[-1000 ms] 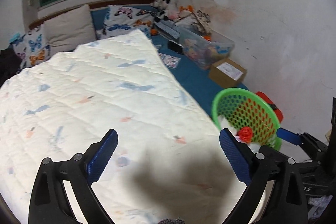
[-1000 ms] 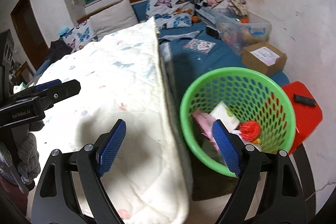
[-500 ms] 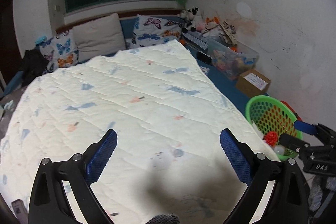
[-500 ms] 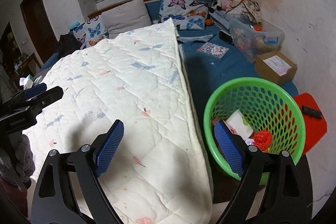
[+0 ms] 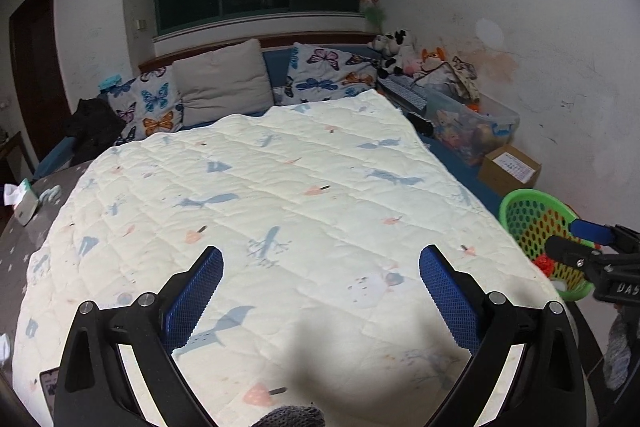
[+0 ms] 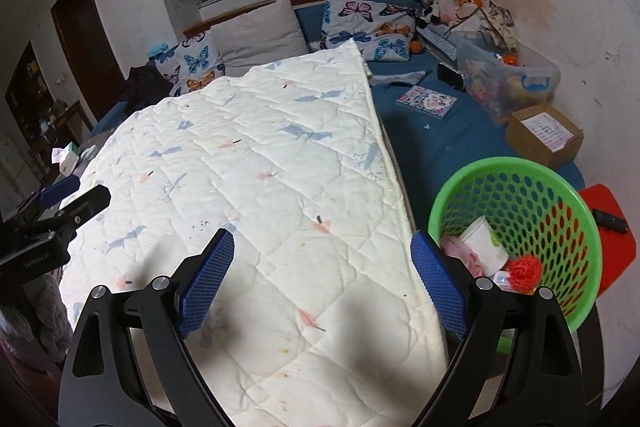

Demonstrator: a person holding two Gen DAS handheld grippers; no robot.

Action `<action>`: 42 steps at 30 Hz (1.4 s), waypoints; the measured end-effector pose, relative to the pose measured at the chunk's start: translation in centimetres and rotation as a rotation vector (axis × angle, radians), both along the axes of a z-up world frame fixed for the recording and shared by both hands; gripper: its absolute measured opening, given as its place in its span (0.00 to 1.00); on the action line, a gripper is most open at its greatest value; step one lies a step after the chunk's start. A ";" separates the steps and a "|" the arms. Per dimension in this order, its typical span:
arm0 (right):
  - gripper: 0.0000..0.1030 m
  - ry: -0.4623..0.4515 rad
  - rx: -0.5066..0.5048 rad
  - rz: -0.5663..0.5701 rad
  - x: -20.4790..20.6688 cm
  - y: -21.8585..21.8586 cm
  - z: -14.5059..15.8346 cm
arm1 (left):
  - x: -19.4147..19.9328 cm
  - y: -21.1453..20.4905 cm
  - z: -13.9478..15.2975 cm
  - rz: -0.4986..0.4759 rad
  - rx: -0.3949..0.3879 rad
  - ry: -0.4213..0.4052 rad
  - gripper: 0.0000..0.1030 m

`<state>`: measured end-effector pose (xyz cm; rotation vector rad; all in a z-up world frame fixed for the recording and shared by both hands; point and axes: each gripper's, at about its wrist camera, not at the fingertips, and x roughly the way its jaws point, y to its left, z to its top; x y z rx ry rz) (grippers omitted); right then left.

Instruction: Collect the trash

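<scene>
Trash [image 6: 527,270] in green basket [image 6: 560,183] just beside quilt [image 6: 256,187] edge, white cup [image 6: 485,242] and red ball inside, right tool [image 6: 322,281] spread wide and empty above quilt, left tool [image 5: 320,301] likewise apart, holding nothing, pillows [image 5: 224,87] beyond

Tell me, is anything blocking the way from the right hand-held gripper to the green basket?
Nothing visible does. The right hand-held gripper is open and empty, and the green basket sits just beside its right finger, past the quilt edge.
</scene>
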<state>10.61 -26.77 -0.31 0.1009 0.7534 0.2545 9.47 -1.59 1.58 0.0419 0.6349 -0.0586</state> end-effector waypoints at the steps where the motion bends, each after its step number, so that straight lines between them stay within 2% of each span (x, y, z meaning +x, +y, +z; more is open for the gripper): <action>1: 0.87 -0.001 0.000 0.002 0.0 0.2 0.1 | -0.1 0.4 -0.1 0.008 -0.004 0.003 0.93; 10: 0.87 -0.019 -0.003 0.008 -0.4 1.1 0.4 | -0.8 2.4 -0.3 0.063 -0.038 0.006 0.93; 42: 0.88 -0.036 -0.056 0.003 -1.4 1.8 0.3 | -1.1 1.5 -1.2 0.057 -0.053 0.029 0.93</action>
